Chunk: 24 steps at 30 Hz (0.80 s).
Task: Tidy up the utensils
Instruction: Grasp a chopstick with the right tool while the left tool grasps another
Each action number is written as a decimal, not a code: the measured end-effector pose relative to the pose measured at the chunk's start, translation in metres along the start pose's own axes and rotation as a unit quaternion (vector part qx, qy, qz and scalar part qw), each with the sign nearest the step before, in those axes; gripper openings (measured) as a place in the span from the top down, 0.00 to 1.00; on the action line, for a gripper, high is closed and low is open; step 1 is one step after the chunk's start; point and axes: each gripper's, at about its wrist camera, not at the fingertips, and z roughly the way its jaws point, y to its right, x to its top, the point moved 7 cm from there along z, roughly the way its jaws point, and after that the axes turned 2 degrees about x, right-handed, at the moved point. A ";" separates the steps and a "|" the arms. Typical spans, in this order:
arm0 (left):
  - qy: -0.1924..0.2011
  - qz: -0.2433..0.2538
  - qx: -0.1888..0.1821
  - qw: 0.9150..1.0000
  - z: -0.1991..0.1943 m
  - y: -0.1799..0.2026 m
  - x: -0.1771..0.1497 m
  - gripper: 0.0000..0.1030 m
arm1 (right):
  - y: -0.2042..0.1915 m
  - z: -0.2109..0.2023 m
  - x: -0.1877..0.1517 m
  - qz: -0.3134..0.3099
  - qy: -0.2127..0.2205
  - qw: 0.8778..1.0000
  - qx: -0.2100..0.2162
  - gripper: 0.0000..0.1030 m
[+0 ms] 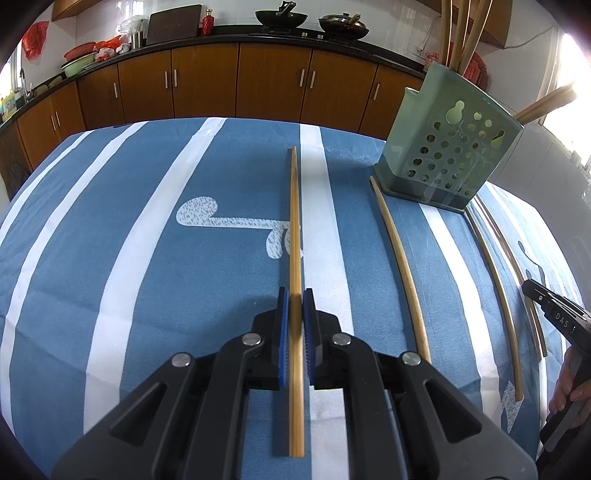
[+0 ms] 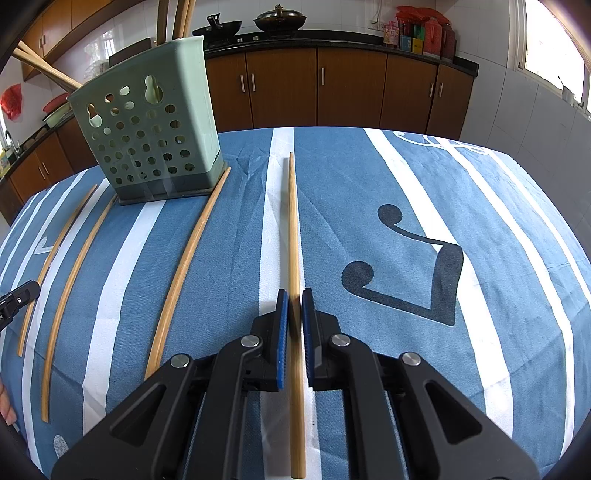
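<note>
Chopsticks (image 1: 294,229) (image 2: 293,229) are pinched singly by the left gripper (image 1: 295,295) and right gripper (image 2: 294,295); such thin grips risk pivoting before the holder (image 1: 448,147) is reached.

Both wrist views close, angled down — sharing green holder (image 1: 447,147) (image 2: 155,136)

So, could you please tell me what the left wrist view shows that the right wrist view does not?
Only the left wrist view: a white note print on the tablecloth and a red bottle on the counter. Only the right wrist view: a dark note print and red canisters. Both: the green perforated utensil holder with chopsticks in it, loose chopsticks on the striped cloth, and each gripper shut on one chopstick.
</note>
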 end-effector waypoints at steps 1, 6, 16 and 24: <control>0.000 0.000 0.000 1.000 0.000 0.000 0.000 0.90 | 0.000 0.000 0.000 0.000 0.000 1.000 0.000 0.91; 0.000 0.007 0.009 1.000 0.000 0.001 0.000 0.90 | 0.001 0.000 0.000 0.000 0.000 1.000 -0.001 0.91; -0.002 0.058 0.040 0.998 -0.006 0.014 -0.013 0.78 | 0.001 -0.012 -0.014 0.003 -0.001 1.000 -0.003 0.91; -0.005 0.053 0.041 0.998 -0.014 0.011 -0.021 0.92 | 0.001 -0.017 -0.018 0.003 -0.002 1.000 -0.001 0.92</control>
